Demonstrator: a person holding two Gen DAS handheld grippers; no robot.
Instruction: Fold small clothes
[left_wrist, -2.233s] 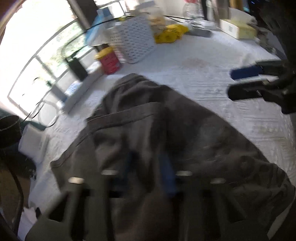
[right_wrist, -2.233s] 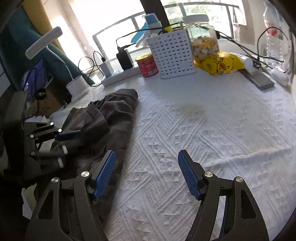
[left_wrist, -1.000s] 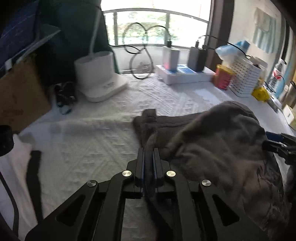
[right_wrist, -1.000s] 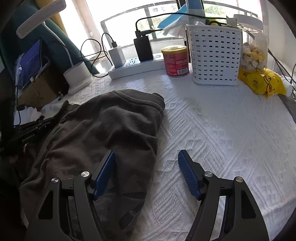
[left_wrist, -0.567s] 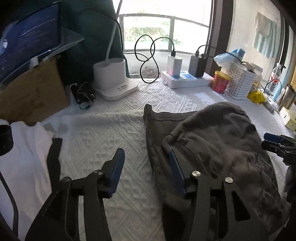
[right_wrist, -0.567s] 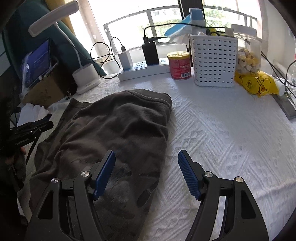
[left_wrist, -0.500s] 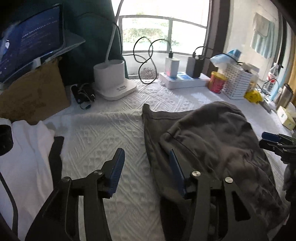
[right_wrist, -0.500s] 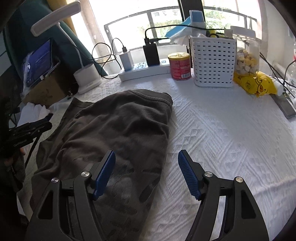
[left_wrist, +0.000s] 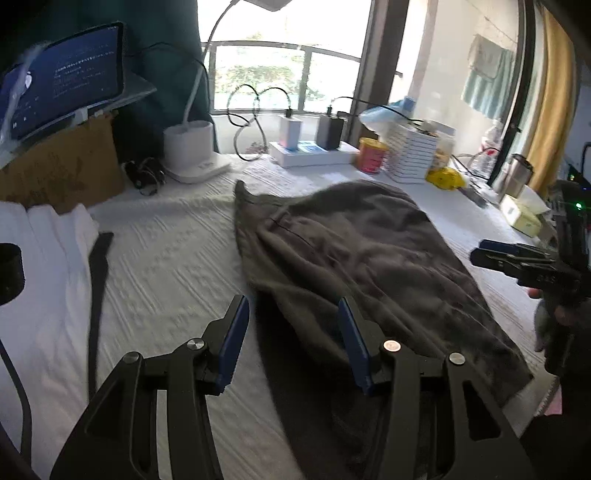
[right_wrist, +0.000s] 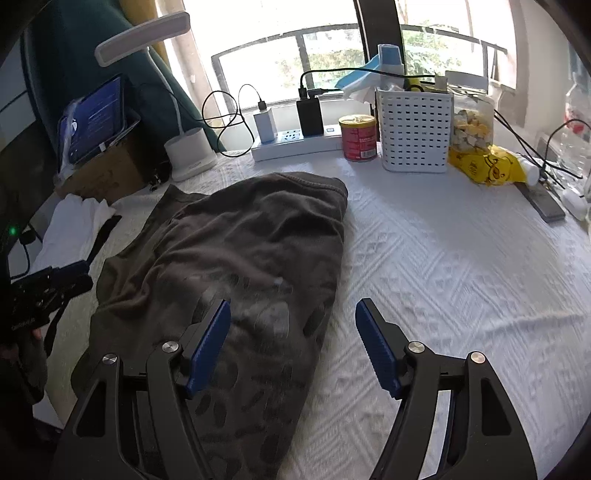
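Two hand-held tools hover over a dark grey-brown cotton garment (right_wrist: 236, 251) spread across a bench covered in white textured cloth (right_wrist: 461, 266). The left tool (left_wrist: 291, 339), with black arms and blue ribbed pads, stands about half open and grips nothing; its jaws have just been opening, and only bare cloth and the near edge of the garment show below the gap, its right pad poised above that edge without pressing on it. The right tool (right_wrist: 291, 343) is spread wide and likewise released, its left pad above the printed near end of the garment and its right pad above bare bench cloth; whether either pad touches the fabric cannot be told.

The garment lies flat ahead of both tools, running away from them toward the window, its far hem just short of a red tin can (right_wrist: 358, 137) and a white perforated plastic basket (right_wrist: 415, 131). Left of the left tool lies folded white fabric (left_wrist: 44, 258) with a black strap (left_wrist: 96, 280) on it. Beyond the garment, ahead of the left tool, stands a white desk lamp base (left_wrist: 192, 155). To the right of the right tool's line, a yellow printed plastic bag (right_wrist: 487, 168) rests beside the basket.
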